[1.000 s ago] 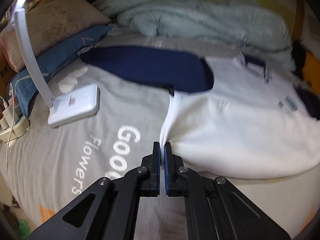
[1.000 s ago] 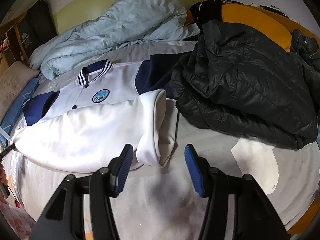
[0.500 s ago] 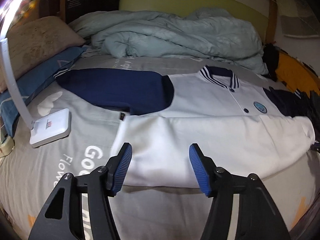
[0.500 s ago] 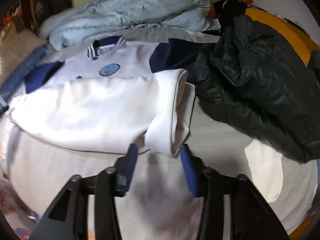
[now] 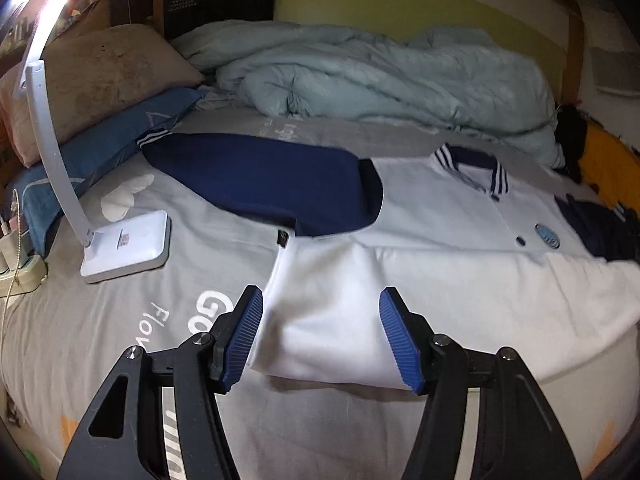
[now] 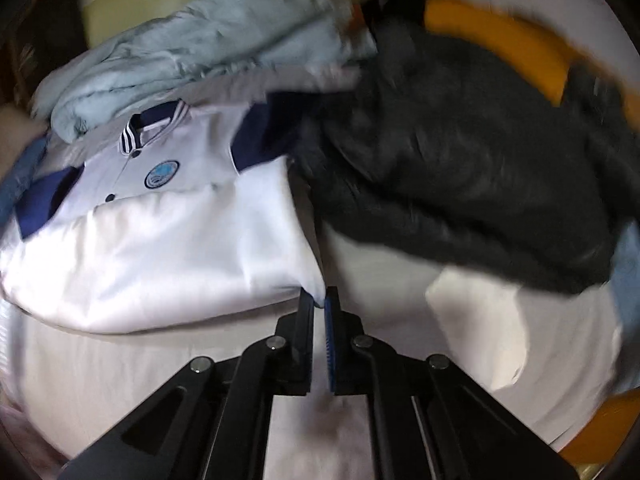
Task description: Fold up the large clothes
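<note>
mid-fold: right gripper point(image 6: 320, 306) pinches the jacket point(image 6: 168, 248) at its near right corner; left gripper point(image 5: 320, 334), released, should grasp the near left corner.

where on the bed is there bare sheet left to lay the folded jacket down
Bare sheet lies between the lamp base and the varsity jacket, and along the near edge below its fold. A pale patch sits below the black puffer jacket. The far side is crowded by the duvet and pillows.
</note>
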`<state>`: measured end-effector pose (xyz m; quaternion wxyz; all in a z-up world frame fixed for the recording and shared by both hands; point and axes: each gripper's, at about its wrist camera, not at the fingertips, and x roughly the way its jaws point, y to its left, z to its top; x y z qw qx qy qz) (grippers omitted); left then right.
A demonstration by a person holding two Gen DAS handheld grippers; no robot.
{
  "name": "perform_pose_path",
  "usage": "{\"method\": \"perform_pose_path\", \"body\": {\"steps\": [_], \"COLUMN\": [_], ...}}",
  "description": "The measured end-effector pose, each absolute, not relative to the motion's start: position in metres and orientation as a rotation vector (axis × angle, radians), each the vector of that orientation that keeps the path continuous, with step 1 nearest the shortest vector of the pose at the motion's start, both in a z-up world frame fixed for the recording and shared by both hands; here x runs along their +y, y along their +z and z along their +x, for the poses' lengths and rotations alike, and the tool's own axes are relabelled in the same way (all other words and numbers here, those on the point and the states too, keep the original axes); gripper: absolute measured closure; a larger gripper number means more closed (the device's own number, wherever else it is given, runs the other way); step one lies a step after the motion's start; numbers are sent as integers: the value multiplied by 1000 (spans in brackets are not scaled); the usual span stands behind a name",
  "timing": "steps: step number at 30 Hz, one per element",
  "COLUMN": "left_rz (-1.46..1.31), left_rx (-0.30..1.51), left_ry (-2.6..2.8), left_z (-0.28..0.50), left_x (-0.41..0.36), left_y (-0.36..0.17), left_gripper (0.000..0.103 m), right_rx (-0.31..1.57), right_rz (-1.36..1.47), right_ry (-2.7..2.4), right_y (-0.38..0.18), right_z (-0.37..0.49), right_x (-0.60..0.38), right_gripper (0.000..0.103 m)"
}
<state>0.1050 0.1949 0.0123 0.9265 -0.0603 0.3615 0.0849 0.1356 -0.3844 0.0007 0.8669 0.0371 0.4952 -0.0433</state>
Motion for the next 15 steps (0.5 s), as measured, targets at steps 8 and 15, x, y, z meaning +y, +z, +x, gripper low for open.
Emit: {"method": "perform_pose_path", "body": {"steps": [8,15], "left_rz": [-99,-67], "left_rx": [750,754], "left_ry": [155,117], "left_z": [106,109], "left_x": [189,176], "left_y": [9,7], "left_gripper": [43,41], "right_rx": [1021,831], "right_rz": [-3,0], "right_ry": [-126,-69], "right_y": [-2,27], "right_z": [134,121], "right_x": [-367,-356], "right_gripper": [91,74]}}
